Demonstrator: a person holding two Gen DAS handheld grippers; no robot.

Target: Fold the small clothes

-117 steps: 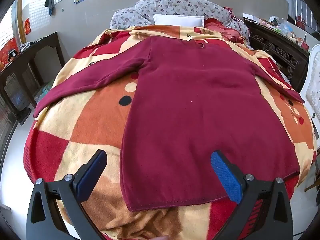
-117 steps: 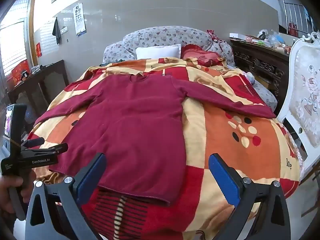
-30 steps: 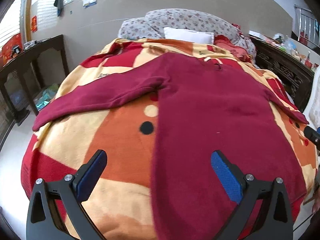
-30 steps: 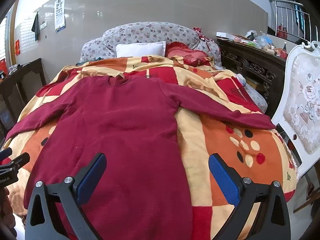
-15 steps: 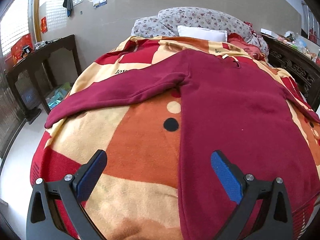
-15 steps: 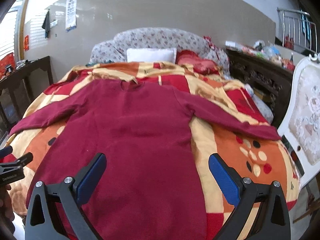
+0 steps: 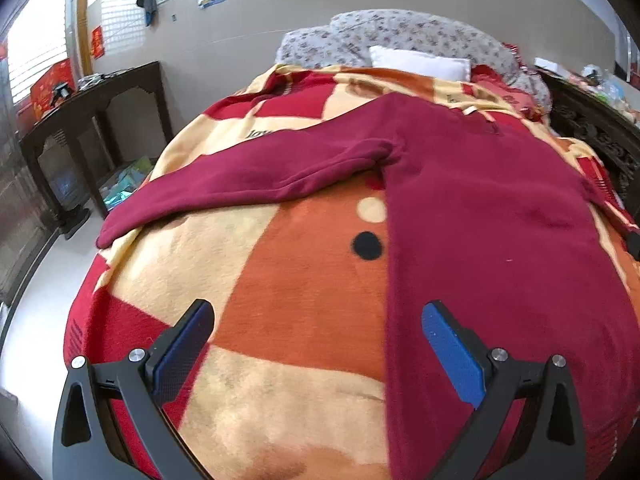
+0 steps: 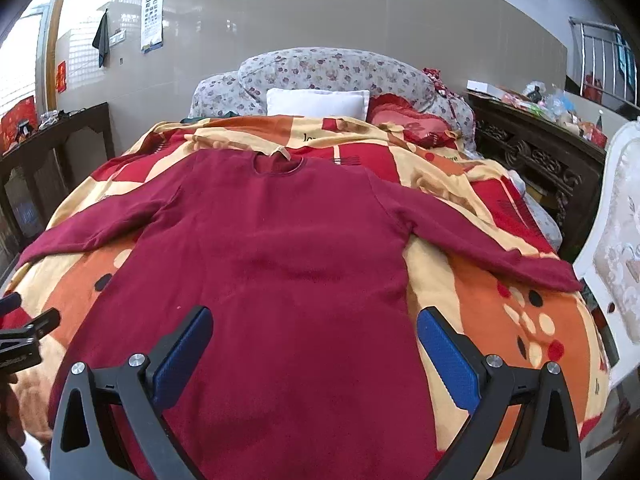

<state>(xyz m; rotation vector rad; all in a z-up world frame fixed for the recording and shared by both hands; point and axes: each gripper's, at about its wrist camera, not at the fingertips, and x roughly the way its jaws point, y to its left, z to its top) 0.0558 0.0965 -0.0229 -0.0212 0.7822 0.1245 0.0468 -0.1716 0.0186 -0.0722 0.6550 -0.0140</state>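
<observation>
The left gripper [image 7: 318, 350] is seen in the left wrist view with its blue-padded jaws spread wide and nothing held between them. It is positioned above the left side edge of the dark red long-sleeved fleece garment [image 7: 492, 240], which is laid flat, front up, on the red, orange and cream patterned blanket [image 7: 296, 300] covering the bed. The left sleeve [image 7: 248, 176] is extended outward across the blanket, presumably so that it can be folded inward first.

In the right wrist view, the right gripper [image 8: 314, 346] is likewise held apart and empty, over the lower body of the garment. The right sleeve [image 8: 492, 248] is spread toward a white upholstered chair [image 8: 616, 280]. No fold is judged to have been made yet.
</observation>
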